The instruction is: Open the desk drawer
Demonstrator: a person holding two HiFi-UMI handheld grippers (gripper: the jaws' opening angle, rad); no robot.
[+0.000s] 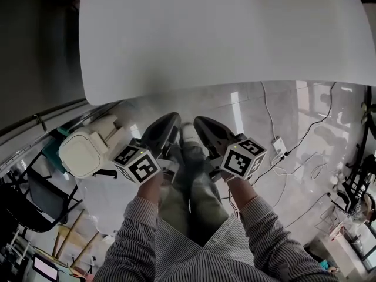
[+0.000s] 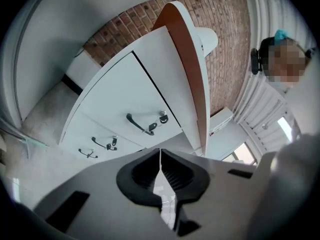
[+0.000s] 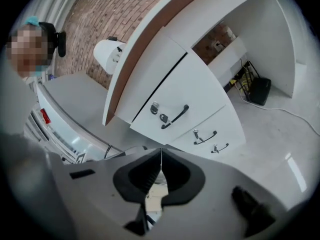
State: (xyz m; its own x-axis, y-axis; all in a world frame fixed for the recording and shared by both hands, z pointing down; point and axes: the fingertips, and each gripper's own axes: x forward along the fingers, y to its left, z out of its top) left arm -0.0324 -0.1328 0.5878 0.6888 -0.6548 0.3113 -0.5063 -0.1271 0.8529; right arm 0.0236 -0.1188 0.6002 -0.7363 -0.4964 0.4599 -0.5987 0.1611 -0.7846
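far to the left of the left fingers, in the head view, a white lidded container (image 1: 81,153) stands on the floor. the left gripper (image 1: 166,128) is held low in front of the person's legs, its marker cube (image 1: 136,163) toward the striped sleeve (image 1: 132,239). in the left gripper view its fingers (image 2: 145,173) are pressed together tip to tip with nothing between them. ahead of those fingers and up to their left stands the white drawer unit (image 2: 115,99), well apart from them, its three drawers flush and closed. the top drawer (image 2: 127,91) carries a dark handle (image 2: 139,125) with a lock (image 2: 163,115) just beside it. the tabletop (image 2: 185,69), white with a brown edge, runs over the unit above the fingertips.

the right gripper (image 1: 208,133) is just beside the left one. the right gripper view shows its fingers (image 3: 142,176) likewise closed on nothing. the same unit lies ahead of them, its top handle above the fingertips, two smaller handles off to their right. right of the right fingers, cables (image 1: 294,157) trail over the floor.
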